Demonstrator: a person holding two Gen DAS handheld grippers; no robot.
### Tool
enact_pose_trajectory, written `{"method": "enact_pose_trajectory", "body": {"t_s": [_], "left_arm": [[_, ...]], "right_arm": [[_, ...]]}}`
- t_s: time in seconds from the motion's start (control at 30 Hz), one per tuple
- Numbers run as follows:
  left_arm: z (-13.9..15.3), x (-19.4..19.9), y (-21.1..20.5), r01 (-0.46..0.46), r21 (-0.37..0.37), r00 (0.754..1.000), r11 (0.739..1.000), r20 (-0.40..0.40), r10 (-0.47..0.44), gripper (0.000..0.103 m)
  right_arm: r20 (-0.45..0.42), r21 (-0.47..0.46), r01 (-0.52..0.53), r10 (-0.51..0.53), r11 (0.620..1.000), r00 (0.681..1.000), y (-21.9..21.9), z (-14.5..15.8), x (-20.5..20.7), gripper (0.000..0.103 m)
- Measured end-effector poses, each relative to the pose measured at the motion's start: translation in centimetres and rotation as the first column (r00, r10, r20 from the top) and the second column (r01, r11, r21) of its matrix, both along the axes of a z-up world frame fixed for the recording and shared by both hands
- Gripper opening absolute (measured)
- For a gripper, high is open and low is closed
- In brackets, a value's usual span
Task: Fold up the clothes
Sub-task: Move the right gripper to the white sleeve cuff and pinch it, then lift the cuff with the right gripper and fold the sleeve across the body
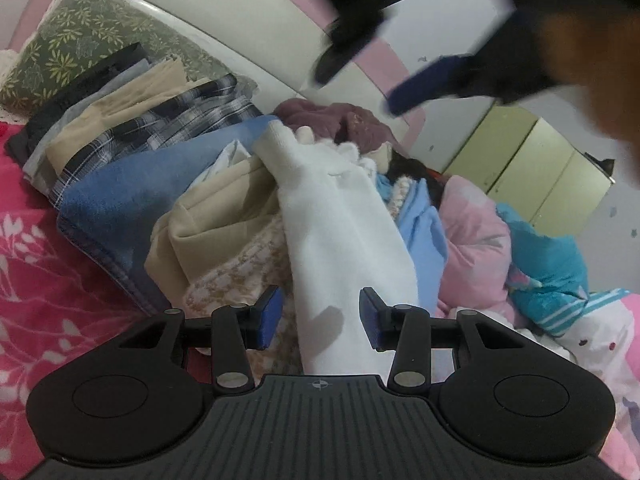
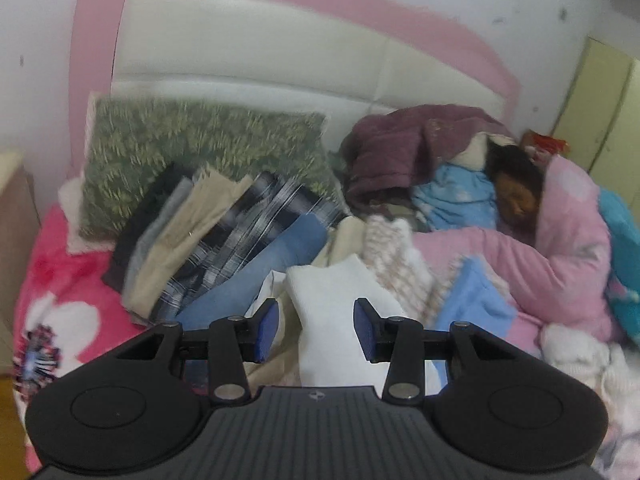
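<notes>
With both grippers, left (image 1: 320, 316) and right (image 2: 314, 328), gaping partway and holding nothing, the white garment (image 1: 344, 248) lies loose on the pile (beside 1 leaning folded stack (image 1: 132, 136)), so a careless grab could topple that stack.

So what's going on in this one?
A person is folding clothes on a bed with two handheld grippers. Folded items lean in a row against the green pillow. The left gripper and right gripper both have open jaws above a white garment on the unfolded pile.
</notes>
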State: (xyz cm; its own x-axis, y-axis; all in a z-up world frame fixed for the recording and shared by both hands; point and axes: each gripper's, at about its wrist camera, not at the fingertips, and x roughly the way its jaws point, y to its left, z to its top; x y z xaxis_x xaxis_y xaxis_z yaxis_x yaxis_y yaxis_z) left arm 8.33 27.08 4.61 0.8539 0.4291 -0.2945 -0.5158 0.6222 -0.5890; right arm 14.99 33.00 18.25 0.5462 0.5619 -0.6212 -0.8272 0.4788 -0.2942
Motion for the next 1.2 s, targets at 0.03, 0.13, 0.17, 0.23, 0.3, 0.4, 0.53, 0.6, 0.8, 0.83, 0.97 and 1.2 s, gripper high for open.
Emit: {"method": "enact_pose_trajectory", "body": {"t_s": [0.03, 0.13, 0.17, 0.23, 0.3, 0.4, 0.53, 0.6, 0.8, 0.83, 0.97, 1.2], "left_arm": [[-0.1, 0.1, 0.1, 0.005, -0.013, 1.000, 1.000, 0.004, -0.005, 0.042], [-0.7, 0.3, 0.6, 0.029, -0.050, 0.999, 0.998, 0.020, -0.028, 0.040], [-0.9, 0.4, 0.8, 0.035, -0.063, 0.999, 0.997, 0.025, -0.034, 0.037], [-1.2, 0.3, 1.0, 0.037, -0.081, 0.999, 0.996, 0.029, -0.035, 0.034], [-1.3, 0.3, 1.0, 0.041, -0.077, 0.999, 0.996, 0.033, -0.039, 0.031], [-1.2, 0.3, 0.7, 0.047, -0.061, 0.998, 0.997, 0.035, -0.045, 0.028], [-1.2, 0.1, 0.3, 0.049, -0.061, 0.998, 0.997, 0.035, -0.047, 0.028], [-1.1, 0.1, 0.1, 0.050, -0.056, 0.998, 0.997, 0.036, -0.048, 0.029], [-0.8, -0.1, -1.7, 0.104, -0.043, 0.994, 0.994, 0.045, -0.102, 0.036], [-0.7, -0.1, -2.3, 0.128, -0.039, 0.991, 0.991, 0.045, -0.126, 0.036], [-0.4, 0.3, -5.2, 0.234, 0.022, 0.971, 0.972, 0.041, -0.235, 0.036], [-0.5, 1.3, -11.2, 0.520, 0.142, 0.849, 0.842, 0.025, -0.528, 0.036]], "right_arm": [[0.016, -0.023, -0.007, 0.007, 1.000, 1.000, 0.9, -0.6, 0.3, 0.043], [0.055, -0.101, -0.013, 0.018, 0.995, 0.998, 3.6, -2.8, 0.9, 0.043], [0.065, -0.111, -0.001, 0.008, 0.994, 0.998, 4.1, -3.4, 1.1, 0.043], [0.083, -0.126, 0.024, -0.013, 0.992, 0.996, 4.9, -4.3, 1.6, 0.043], [0.090, -0.143, 0.034, -0.021, 0.989, 0.996, 5.3, -5.1, 1.9, 0.040], [0.101, -0.165, 0.056, -0.040, 0.985, 0.994, 5.3, -5.8, 2.2, 0.021], [0.090, -0.089, 0.092, -0.084, 0.992, 0.992, 3.9, -4.6, 2.7, 0.003], [0.085, -0.046, 0.107, -0.103, 0.993, 0.991, 2.9, -3.8, 2.9, 0.002], [0.076, 0.094, 0.170, -0.177, 0.981, 0.981, -2.1, -0.5, 3.1, 0.002], [0.067, 0.131, 0.190, -0.200, 0.973, 0.977, -3.5, 0.2, 3.2, 0.002], [0.028, 0.264, 0.273, -0.290, 0.925, 0.957, -9.9, 2.8, 3.5, 0.002], [-0.044, 0.455, 0.414, -0.444, 0.789, 0.895, -24.4, 5.7, 3.2, 0.002]]}}
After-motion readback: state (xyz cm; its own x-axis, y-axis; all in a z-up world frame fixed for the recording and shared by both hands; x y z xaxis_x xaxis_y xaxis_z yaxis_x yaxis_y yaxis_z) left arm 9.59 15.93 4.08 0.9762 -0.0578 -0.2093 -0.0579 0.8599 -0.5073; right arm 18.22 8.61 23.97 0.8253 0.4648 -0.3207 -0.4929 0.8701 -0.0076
